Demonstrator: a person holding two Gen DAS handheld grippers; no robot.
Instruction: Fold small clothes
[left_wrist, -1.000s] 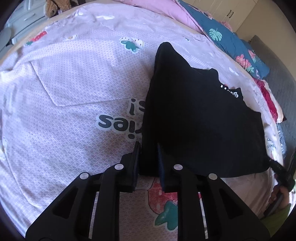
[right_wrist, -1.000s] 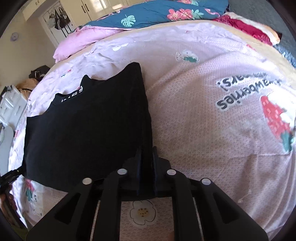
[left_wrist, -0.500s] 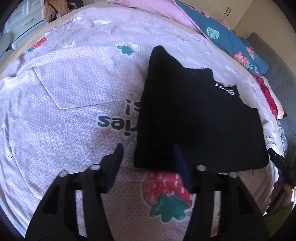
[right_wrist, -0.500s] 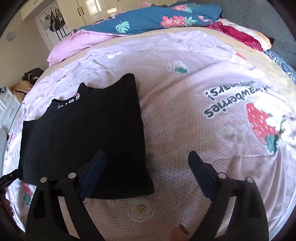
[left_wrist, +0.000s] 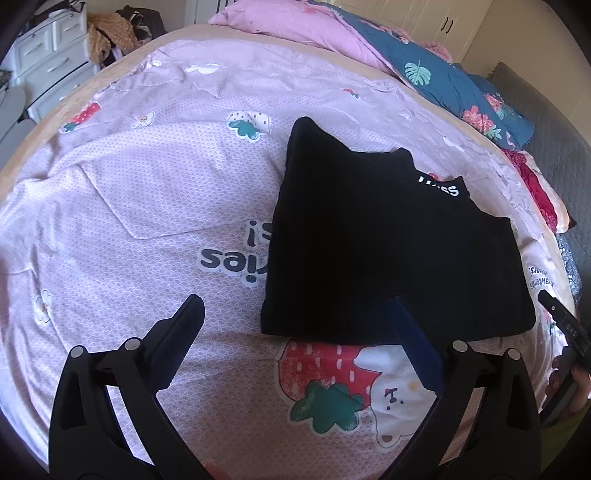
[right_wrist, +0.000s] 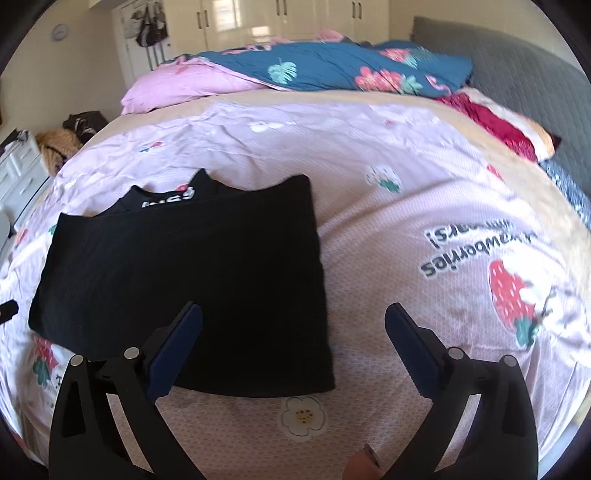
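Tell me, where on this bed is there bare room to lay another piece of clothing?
Bare pink sheet lies between the folded black garment and the strawberry print. In the left wrist view, more lies left of it. The far edge is crowded with the blue quilt.

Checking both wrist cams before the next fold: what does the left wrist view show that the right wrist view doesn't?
Left wrist only: the left gripper, jaws opening, nothing gripped, over the near left corner of the black garment; the strawberry-and-bear print; the white drawers.

Right wrist only: the right gripper, jaws opening, nothing gripped, over the garment's near right corner; the wardrobe doors; the bags hung by the wall; the wall clock.

Both: the garment lying flat, folded, on the pink sheet, and the blue floral quilt.
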